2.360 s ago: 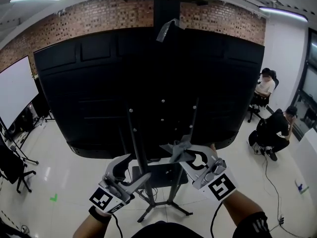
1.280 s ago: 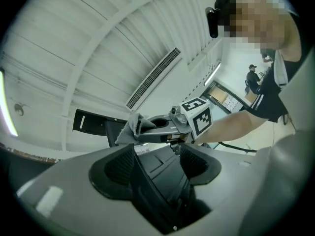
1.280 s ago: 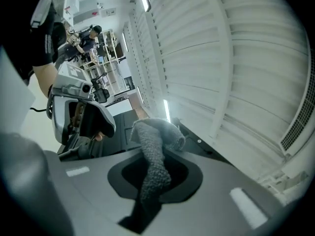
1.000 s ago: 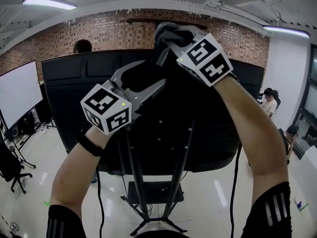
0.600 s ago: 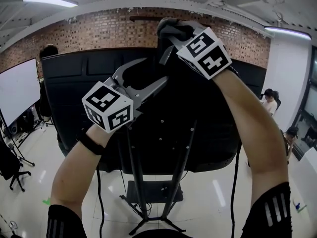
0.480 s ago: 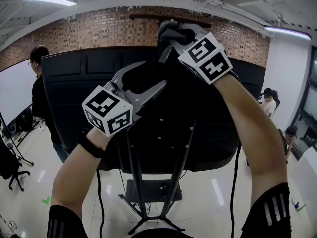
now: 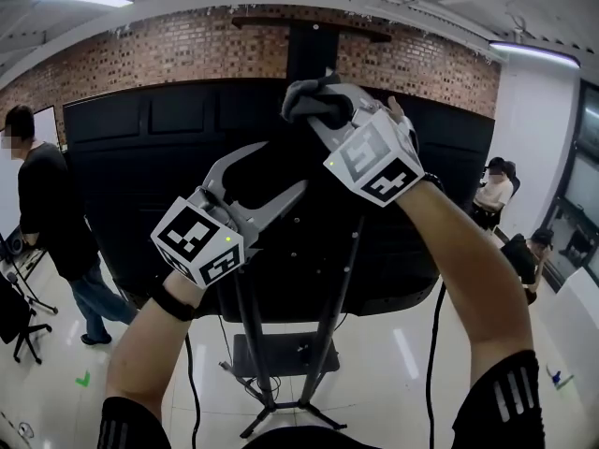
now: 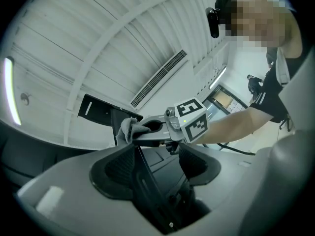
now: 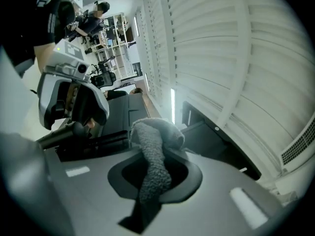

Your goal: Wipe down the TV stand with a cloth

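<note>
brick wall [image 7: 168, 45] | standing person [image 7: 42, 204] left | seated person [image 7: 494, 193] right

- Left gripper [image 7: 281, 168]: held up on a bent arm in front of the TV [image 7: 122, 157], jaws spread wide.
- Right gripper [image 7: 323, 112]: higher, near the TV's top edge, arm stretched upward, jaws clamped on a grey cloth [image 7: 304, 101].

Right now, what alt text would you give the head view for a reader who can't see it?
The right tongs hold a grey cloth up by the top of a black TV seen from behind. The left tongs are open and empty, lower left; a person in black stands far left.
</note>
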A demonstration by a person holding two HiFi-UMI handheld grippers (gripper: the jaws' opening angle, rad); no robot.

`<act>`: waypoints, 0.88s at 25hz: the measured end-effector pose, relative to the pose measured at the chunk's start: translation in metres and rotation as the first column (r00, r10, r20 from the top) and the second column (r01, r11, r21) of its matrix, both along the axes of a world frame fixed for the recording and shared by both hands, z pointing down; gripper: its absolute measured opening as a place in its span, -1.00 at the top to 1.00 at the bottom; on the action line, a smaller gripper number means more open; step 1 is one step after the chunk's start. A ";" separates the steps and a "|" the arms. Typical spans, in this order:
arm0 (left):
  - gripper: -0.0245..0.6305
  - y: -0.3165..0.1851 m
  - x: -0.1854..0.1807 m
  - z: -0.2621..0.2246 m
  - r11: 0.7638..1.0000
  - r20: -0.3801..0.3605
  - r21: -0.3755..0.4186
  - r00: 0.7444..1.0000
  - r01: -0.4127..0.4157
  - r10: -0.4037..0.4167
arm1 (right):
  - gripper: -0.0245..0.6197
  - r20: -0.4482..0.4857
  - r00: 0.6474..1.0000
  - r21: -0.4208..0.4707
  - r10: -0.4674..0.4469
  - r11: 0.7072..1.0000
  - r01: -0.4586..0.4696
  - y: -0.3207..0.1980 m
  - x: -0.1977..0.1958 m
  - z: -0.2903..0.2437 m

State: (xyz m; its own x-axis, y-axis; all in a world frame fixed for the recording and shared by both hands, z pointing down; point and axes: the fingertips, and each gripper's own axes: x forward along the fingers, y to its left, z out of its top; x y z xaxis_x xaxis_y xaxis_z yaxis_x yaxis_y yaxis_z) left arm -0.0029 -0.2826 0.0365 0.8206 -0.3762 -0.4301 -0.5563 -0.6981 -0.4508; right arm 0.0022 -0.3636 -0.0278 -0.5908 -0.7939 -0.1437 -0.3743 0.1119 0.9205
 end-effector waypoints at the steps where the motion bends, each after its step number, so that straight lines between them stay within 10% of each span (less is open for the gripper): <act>1: -0.01 0.001 0.000 0.003 1.000 -0.001 0.001 1.000 0.000 0.000 | 0.81 -0.009 1.000 0.005 0.009 1.000 -0.009 0.000 0.001 0.007; 22: -0.01 0.016 -0.005 0.103 0.990 0.014 -0.137 0.999 0.030 -0.029 | 0.81 -0.404 0.894 0.050 0.196 0.980 -0.192 -0.007 -0.003 0.165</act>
State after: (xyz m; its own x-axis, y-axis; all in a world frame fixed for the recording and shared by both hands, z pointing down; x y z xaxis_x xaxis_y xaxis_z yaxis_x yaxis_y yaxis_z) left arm -0.0080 -0.2664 0.1392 0.8132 -0.4553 -0.3625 -0.5726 -0.7372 -0.3587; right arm -0.0013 -0.3707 0.1371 -0.4334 -0.8987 0.0672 0.0173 0.0662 0.9977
